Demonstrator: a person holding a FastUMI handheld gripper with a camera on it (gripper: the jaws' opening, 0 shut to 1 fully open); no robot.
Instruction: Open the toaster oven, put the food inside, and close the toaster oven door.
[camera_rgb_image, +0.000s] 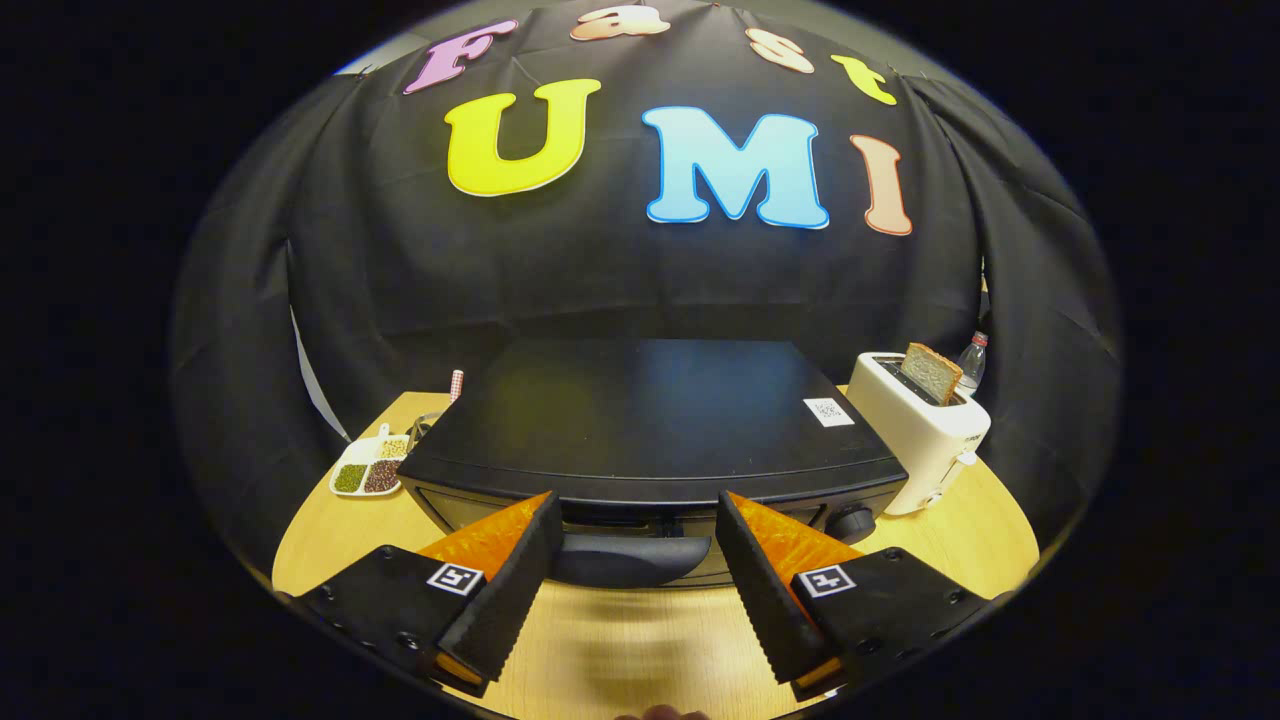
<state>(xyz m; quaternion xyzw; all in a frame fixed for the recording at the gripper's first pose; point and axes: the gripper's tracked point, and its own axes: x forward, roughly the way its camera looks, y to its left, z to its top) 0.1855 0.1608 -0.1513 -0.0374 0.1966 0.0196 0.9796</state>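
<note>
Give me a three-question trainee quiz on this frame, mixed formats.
1. True or false: the black toaster oven has its door open.
2. The gripper is: A) shut on the dark door handle; B) open, with that handle between its fingers; C) shut on bread.
3. What sticks out of the white pop-up toaster?

Key
1. False: the door is closed.
2. B.
3. A brown bread slice, upright in its slot.

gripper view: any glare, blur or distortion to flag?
Gripper view: strong fisheye bending of the table edge; soft coloured reflections on the toaster oven top; focus sharp on the white toaster; open gripper straddles the oven handle, faint shadow beneath.
</note>
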